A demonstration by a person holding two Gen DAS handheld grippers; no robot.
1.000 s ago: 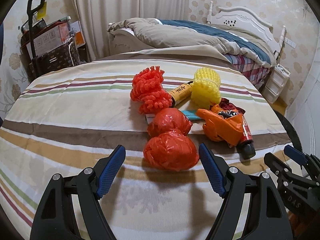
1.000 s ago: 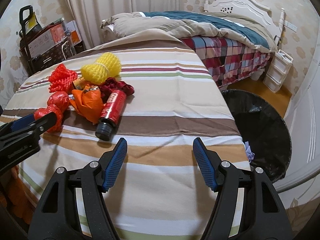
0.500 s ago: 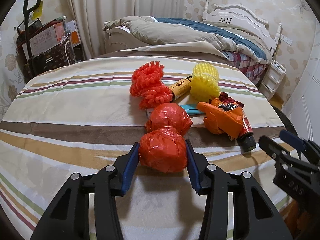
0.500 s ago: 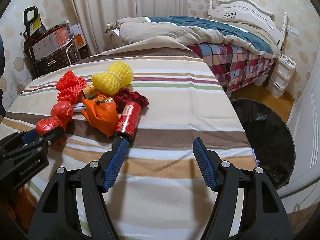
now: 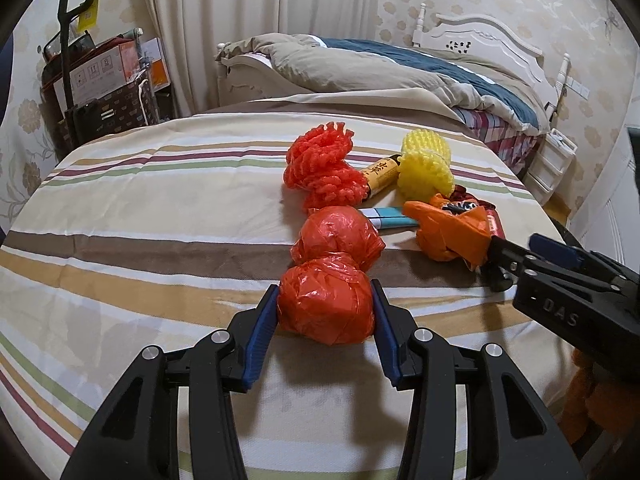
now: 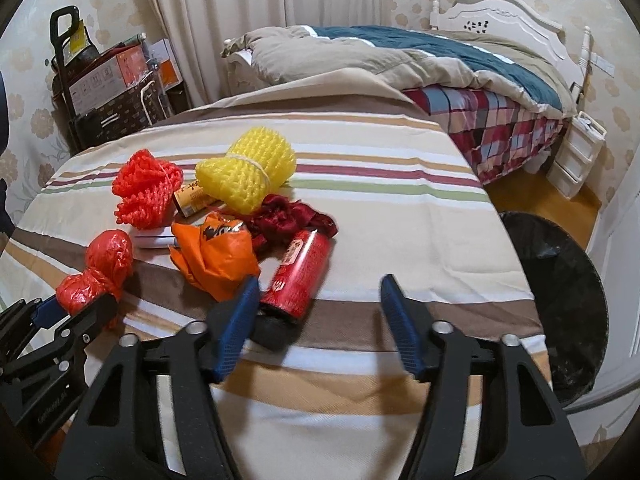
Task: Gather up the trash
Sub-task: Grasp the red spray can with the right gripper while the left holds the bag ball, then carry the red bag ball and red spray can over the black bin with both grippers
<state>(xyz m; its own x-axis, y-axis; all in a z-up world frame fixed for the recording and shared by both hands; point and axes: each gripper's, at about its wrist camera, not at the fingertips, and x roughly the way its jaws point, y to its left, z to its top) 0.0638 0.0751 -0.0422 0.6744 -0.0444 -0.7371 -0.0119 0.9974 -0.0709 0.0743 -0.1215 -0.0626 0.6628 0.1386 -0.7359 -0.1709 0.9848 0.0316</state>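
Your left gripper (image 5: 326, 316) clamps the near lobe of the crumpled red plastic bag bundle (image 5: 326, 304) on the striped tablecloth (image 5: 140, 216). Your right gripper (image 6: 316, 312) is closing, pads not yet pressing the red cylindrical can (image 6: 302, 276) beside its left finger. Grasp step; next, centre on the can, then carry both to the black-lined bin (image 6: 560, 292) at right.

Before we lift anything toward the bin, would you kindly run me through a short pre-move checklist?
1. Left hand-held gripper clamped on the near red plastic bundle: ok, both pads press its sides.
2. Bundle free of the second red lump behind it: cannot tell, they touch and may be tied.
3. Right hand-held gripper around the red can: not ok, jaws closing, can only beside the left pad.
4. Black-lined bin open and reachable beside the table: ok.
5. Orange bag clear of the right gripper: not ok, it touches.
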